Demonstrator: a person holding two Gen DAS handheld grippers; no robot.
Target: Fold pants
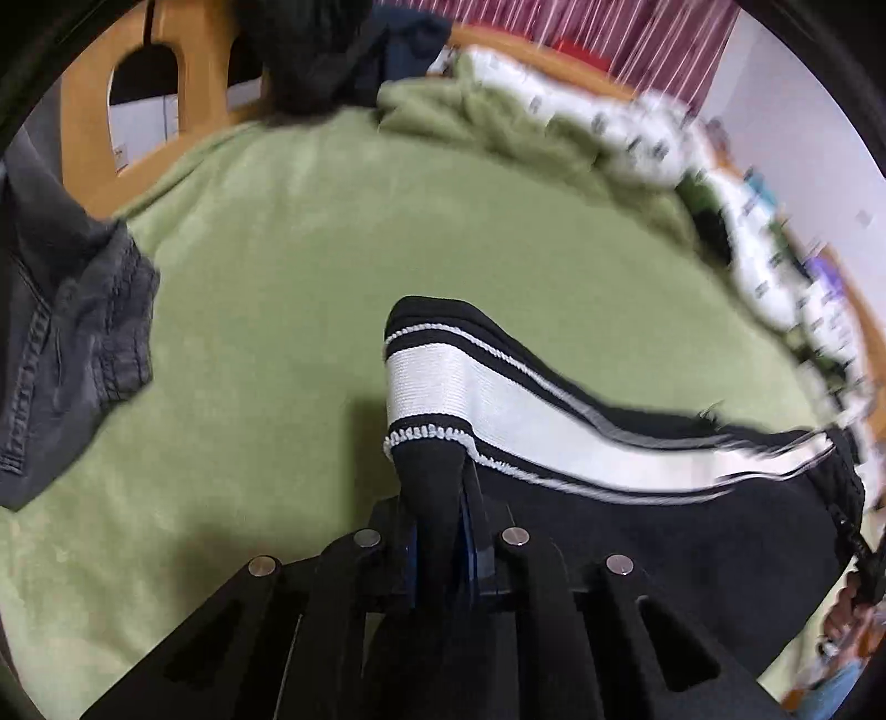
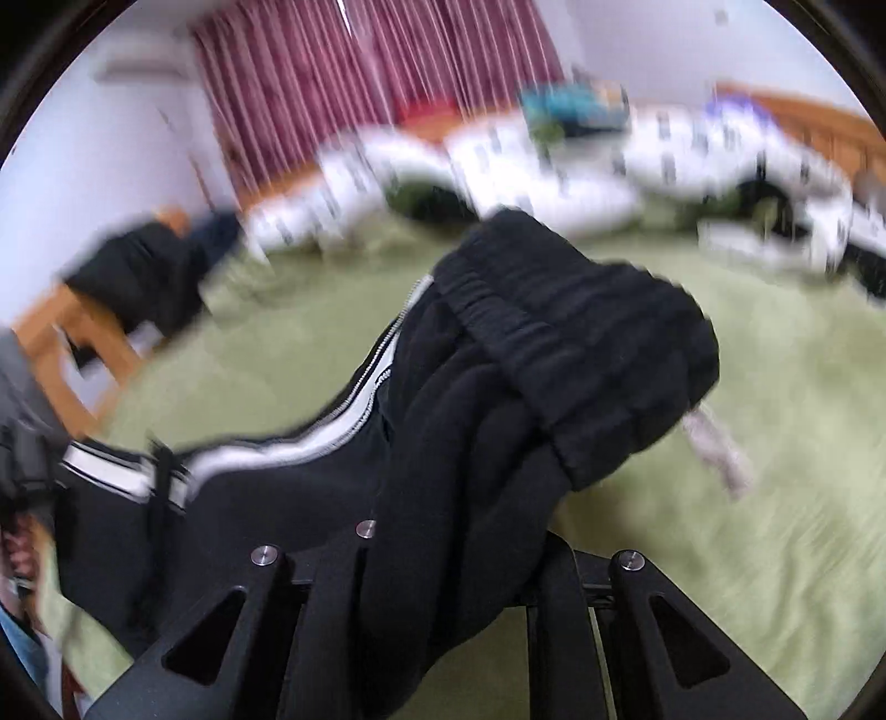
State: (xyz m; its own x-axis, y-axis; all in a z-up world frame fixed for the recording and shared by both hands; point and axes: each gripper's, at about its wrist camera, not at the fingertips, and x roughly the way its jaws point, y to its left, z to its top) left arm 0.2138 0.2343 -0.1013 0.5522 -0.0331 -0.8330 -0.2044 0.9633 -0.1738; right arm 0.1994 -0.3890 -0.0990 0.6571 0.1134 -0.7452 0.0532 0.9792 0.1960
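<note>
Black pants (image 1: 637, 531) with a white side stripe (image 1: 498, 415) hang above a green bedspread (image 1: 304, 266). My left gripper (image 1: 443, 531) is shut on the leg cuff end, where the stripe folds over the fingers. My right gripper (image 2: 459, 554) is shut on the bunched pants (image 2: 498, 387) near the elastic waistband (image 2: 554, 332); a pale drawstring (image 2: 714, 448) dangles from it. The fabric hides both sets of fingertips. The pants stretch between the two grippers, and the left gripper (image 2: 27, 471) shows at the left edge of the right wrist view.
Grey trousers (image 1: 66, 310) lie at the left edge of the bed. A rumpled white patterned duvet (image 1: 637, 138) lies along the far side, also in the right wrist view (image 2: 498, 166). A wooden bed frame (image 1: 83, 127) with dark clothes (image 1: 321, 50) and a red curtain (image 2: 360, 83) stand behind.
</note>
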